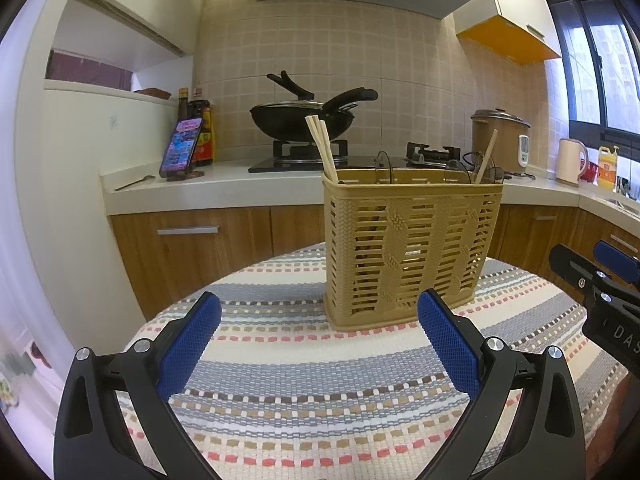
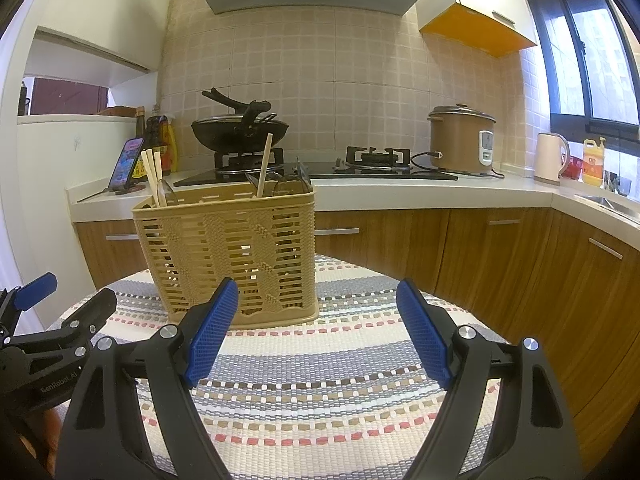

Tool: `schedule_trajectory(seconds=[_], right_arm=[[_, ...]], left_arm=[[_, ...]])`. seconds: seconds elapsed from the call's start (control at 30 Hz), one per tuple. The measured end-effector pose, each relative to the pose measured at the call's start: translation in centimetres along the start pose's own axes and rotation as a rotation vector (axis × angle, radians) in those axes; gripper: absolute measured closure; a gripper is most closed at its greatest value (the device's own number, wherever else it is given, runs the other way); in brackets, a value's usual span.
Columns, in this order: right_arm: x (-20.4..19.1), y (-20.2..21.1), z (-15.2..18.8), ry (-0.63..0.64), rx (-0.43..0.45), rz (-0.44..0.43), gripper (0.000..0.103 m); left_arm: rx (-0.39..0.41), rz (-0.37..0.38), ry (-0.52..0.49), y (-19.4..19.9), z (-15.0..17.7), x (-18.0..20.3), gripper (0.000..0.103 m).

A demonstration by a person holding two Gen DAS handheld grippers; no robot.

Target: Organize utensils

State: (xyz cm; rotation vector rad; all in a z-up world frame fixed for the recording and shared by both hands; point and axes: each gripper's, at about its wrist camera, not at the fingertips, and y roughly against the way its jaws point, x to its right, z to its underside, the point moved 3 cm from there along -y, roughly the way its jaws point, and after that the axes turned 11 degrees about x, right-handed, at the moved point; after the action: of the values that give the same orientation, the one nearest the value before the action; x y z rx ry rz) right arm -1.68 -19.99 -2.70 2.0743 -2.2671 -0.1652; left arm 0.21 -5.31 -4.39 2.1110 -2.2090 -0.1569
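Round bench under striped woven cloth [image 1: 320,400]; tan slatted plastic utensil basket [image 1: 408,248] standing upright on it.

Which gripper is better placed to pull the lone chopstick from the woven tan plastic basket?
Right, probably. The lone chopstick stands at the woven tan plastic basket's end nearer the right gripper, which is open and empty. The left gripper faces the bundled chopsticks' end.

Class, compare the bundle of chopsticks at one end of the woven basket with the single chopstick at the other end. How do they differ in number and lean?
The bundle of chopsticks holds several sticks pressed together; the single chopstick stands alone. In the left wrist view the bundle leans left at its top and the single one leans right. Both are pale wood and poke out of the basket.
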Motion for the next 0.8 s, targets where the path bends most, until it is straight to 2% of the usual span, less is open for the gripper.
schedule_trajectory(seconds=[0.8], right_arm=[[-0.23, -0.11, 0.14, 0.004, -0.003, -0.002, 0.026]], left_arm=[[0.003, -0.001, -0.011, 0.26, 0.03, 0.2, 0.008]])
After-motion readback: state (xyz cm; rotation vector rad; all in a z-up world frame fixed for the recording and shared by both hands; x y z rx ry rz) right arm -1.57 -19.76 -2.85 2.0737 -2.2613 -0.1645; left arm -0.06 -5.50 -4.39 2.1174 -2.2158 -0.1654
